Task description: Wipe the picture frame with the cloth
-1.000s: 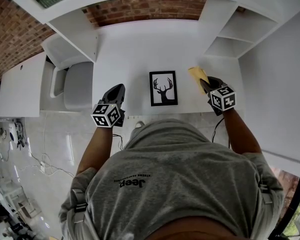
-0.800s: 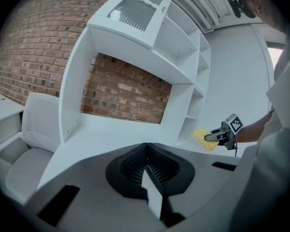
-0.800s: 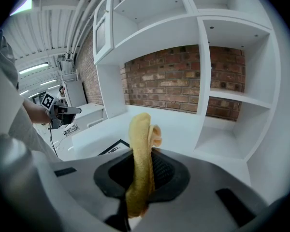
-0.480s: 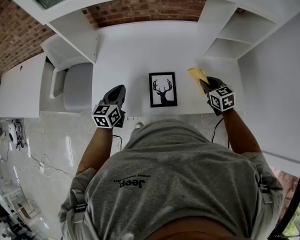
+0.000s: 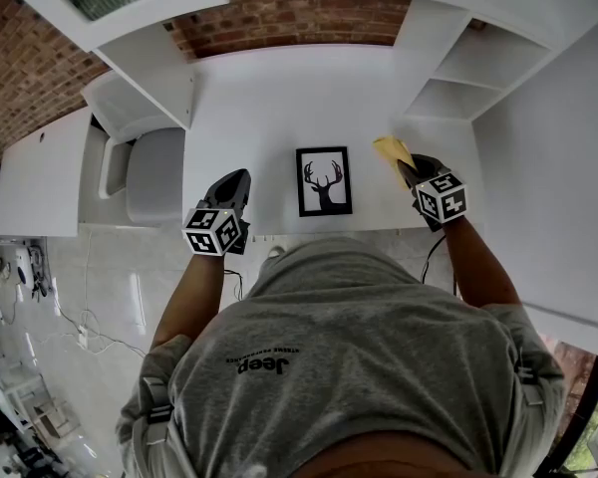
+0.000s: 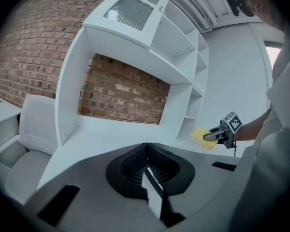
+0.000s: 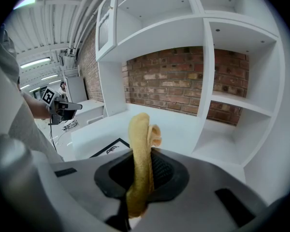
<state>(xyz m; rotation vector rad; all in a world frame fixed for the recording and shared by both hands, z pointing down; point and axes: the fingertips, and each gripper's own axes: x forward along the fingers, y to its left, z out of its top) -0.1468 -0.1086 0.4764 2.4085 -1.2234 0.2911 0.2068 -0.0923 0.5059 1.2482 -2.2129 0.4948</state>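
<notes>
A black picture frame (image 5: pixel 324 181) with a deer print lies flat near the front edge of the white desk (image 5: pixel 289 98); its corner shows in the right gripper view (image 7: pixel 111 148). My right gripper (image 5: pixel 409 167) hovers just right of the frame, shut on a folded yellow cloth (image 5: pixel 393 150) that stands up between its jaws (image 7: pixel 141 163). My left gripper (image 5: pixel 235 183) stays left of the frame above the desk's front edge, shut with nothing in it (image 6: pixel 147 170). The left gripper view shows the cloth (image 6: pixel 202 137) in the other gripper across the desk.
White shelving (image 5: pixel 468 68) rises at the desk's right and a white cabinet side (image 5: pixel 149 63) at its left, against a brick wall (image 5: pixel 289 13). A white chair (image 5: pixel 145 172) stands left of the desk. Cables (image 5: pixel 85 332) lie on the tiled floor.
</notes>
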